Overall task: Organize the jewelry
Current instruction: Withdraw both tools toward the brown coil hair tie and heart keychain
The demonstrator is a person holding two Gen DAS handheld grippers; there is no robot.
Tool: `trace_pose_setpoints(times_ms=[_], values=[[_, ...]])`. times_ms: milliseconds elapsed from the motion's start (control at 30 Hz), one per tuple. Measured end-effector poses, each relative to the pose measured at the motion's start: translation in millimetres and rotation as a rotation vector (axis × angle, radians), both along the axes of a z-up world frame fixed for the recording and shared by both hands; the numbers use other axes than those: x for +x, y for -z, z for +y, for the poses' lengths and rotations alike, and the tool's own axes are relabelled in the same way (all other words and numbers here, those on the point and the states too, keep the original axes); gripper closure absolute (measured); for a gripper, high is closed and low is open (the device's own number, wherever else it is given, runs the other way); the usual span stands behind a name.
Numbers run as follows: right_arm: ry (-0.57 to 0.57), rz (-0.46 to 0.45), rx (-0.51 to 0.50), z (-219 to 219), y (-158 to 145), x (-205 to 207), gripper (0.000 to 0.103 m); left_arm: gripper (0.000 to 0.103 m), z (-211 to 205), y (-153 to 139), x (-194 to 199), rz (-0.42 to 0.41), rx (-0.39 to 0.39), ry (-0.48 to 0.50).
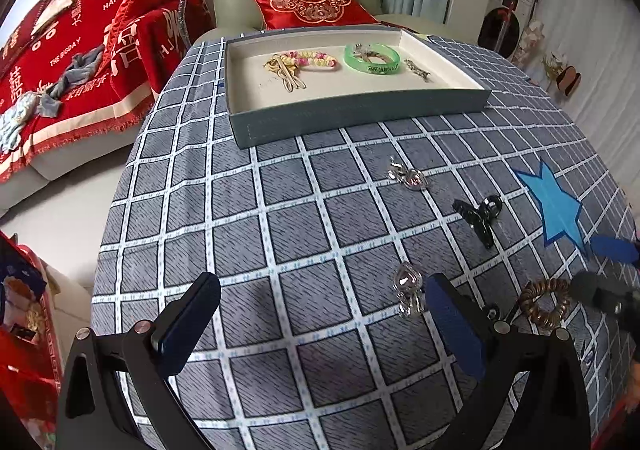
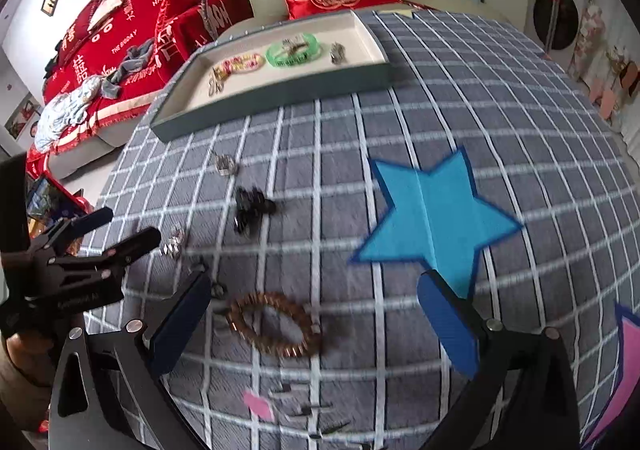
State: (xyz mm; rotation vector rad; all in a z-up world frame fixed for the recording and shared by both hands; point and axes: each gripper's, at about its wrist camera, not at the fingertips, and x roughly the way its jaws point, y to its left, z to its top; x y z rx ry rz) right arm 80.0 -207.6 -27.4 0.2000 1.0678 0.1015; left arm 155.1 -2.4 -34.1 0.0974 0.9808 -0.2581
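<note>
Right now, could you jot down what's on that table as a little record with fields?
surface: checked tablecloth
tray: green bangle, pink-and-yellow beaded bracelet, gold hair clip, silver piece
loose on cloth: two silver heart clips, black claw clip, bronze coil bracelet
left gripper: open, empty
right gripper: open around the coil bracelet

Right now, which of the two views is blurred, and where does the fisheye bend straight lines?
Right wrist view: motion blur smears the brown bead bracelet and black hair claw. Left wrist view: sharp. Both views: the tablecloth grid curves toward the edges.
</note>
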Motion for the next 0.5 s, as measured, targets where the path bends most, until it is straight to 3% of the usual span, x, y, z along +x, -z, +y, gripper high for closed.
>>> trace_pose_setpoints(times_ms=[267,500], values=[[0.008,0.001,-0.039,-1,10,-13,0.001,0.0,-9,8,-2,0.017,0.022,-0.003],[-0.013,0.008,-0.048,6,17,-10,0.024,0.0,-17,11,-4,0.006,0.043,0.02]])
